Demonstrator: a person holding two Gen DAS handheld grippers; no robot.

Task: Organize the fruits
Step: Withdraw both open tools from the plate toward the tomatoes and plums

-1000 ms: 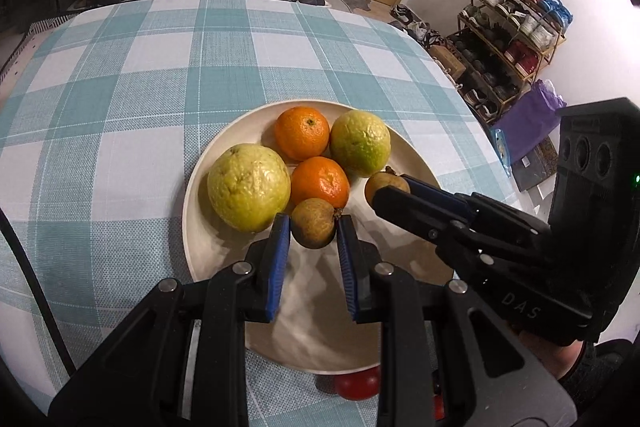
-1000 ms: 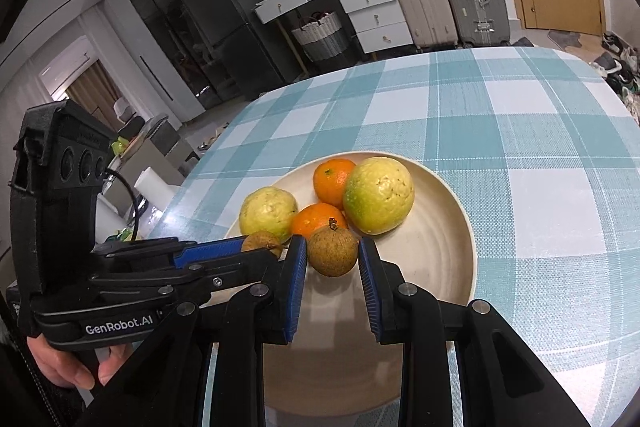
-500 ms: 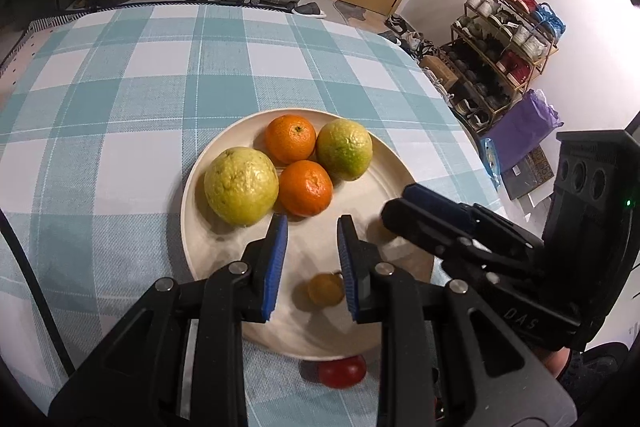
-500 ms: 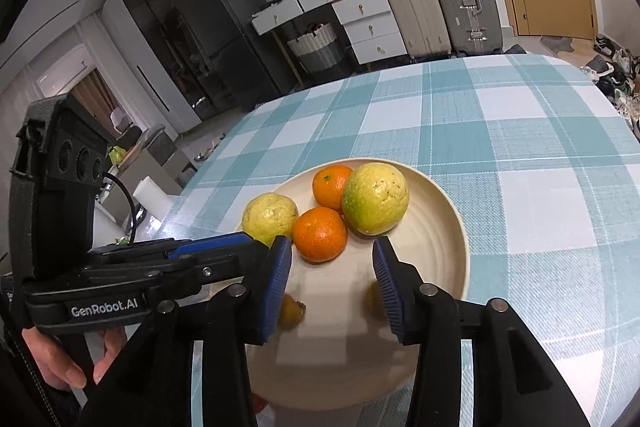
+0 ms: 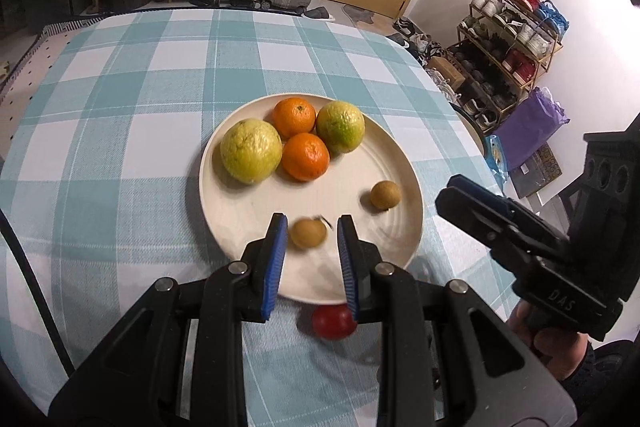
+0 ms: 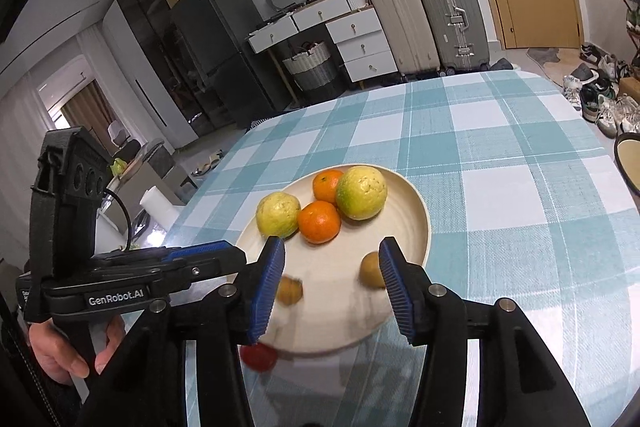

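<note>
Jaws of the right gripper (image 6: 331, 247) are opening, gripping nothing, and the left gripper (image 5: 312, 223) is standing narrow and empty, so both should be lifting clear without nudging the small round brown fruit (image 5: 308, 233) lying loose, blurred and probably rolling, on the round cream plate (image 5: 240, 211).

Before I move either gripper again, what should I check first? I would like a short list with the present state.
1. Left gripper holds nothing: ok.
2. Right gripper holds nothing, jaws opening: ok.
3. Both brown fruits on the plate: ok.
4. Nearer brown fruit at rest: cannot tell, it is blurred.
5. Red fruit on the plate: not ok, it lies on the tablecloth by the rim.
</note>
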